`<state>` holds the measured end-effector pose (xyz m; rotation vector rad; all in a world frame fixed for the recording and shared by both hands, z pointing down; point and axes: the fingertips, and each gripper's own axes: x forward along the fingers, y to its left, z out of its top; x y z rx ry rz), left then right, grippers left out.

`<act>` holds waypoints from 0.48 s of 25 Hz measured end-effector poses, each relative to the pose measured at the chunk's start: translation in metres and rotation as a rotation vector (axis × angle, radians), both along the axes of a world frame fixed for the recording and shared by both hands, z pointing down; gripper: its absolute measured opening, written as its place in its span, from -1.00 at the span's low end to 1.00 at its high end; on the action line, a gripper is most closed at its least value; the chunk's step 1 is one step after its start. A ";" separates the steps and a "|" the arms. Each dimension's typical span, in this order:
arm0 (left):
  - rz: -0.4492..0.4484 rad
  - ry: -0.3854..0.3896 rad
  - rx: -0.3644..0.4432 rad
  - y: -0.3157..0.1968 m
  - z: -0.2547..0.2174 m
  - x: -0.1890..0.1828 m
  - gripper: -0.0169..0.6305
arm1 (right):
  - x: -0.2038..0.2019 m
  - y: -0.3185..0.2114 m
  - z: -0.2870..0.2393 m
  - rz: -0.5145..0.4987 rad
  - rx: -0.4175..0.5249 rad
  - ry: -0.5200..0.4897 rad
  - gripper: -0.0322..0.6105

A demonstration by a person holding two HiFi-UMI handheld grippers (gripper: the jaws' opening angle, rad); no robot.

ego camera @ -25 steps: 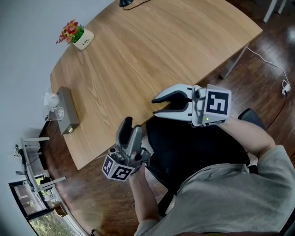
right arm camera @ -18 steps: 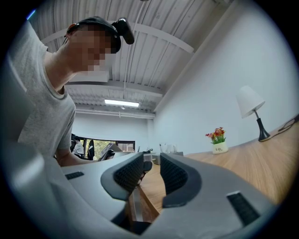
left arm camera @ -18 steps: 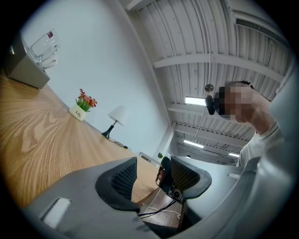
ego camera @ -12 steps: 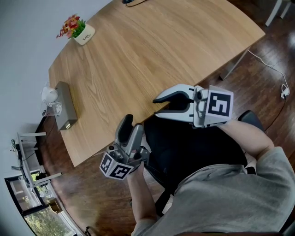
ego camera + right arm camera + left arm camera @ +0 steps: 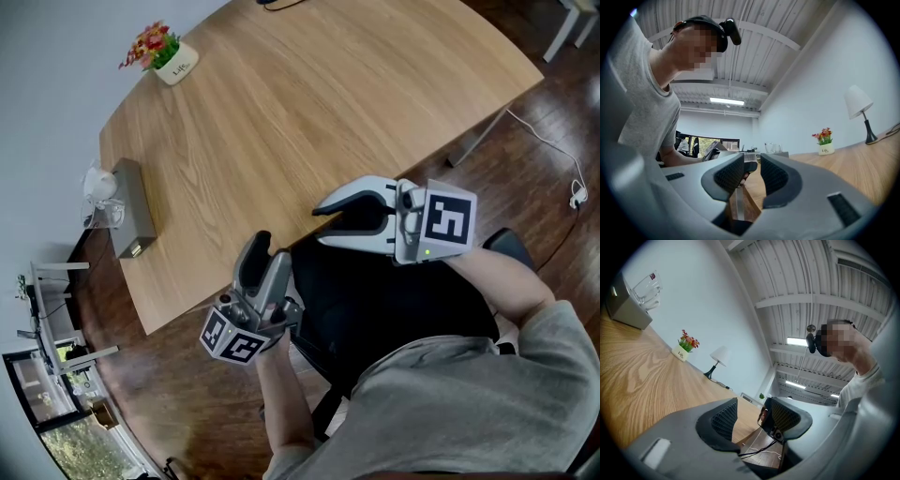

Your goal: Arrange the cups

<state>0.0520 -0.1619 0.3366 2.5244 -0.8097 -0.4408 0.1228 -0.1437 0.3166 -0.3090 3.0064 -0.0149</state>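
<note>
nothing much changing: left gripper (image 5: 270, 253) and right gripper (image 5: 322, 225) are staying at table (image 5: 309, 103) edge, jaws apart, empty; cups (image 5: 99, 192) sitting untouched, arranging not starting.

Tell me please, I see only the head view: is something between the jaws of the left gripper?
Observer: No. In its own view the left gripper has its jaws apart, with nothing between them.
Operator: And the right one?
Observer: The right gripper is also open and empty. Its view shows only a narrow gap between the pads.
Operator: What stands at the far end, where my picture is cut off?
Observer: A lamp with a white shade, beyond the flower pot.
</note>
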 end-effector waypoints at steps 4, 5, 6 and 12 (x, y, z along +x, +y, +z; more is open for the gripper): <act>0.000 0.001 0.001 0.000 0.000 0.000 -0.21 | -0.002 0.002 0.000 -0.007 0.010 0.006 -0.58; -0.001 0.000 0.001 0.000 0.000 0.000 -0.21 | -0.002 0.002 0.000 -0.009 0.011 0.008 -0.58; -0.002 0.000 0.001 0.001 0.000 0.000 -0.21 | -0.002 0.003 0.000 -0.011 0.012 0.008 -0.58; -0.004 -0.001 -0.001 0.000 -0.001 0.000 -0.21 | -0.003 0.004 0.000 -0.018 0.014 0.017 -0.59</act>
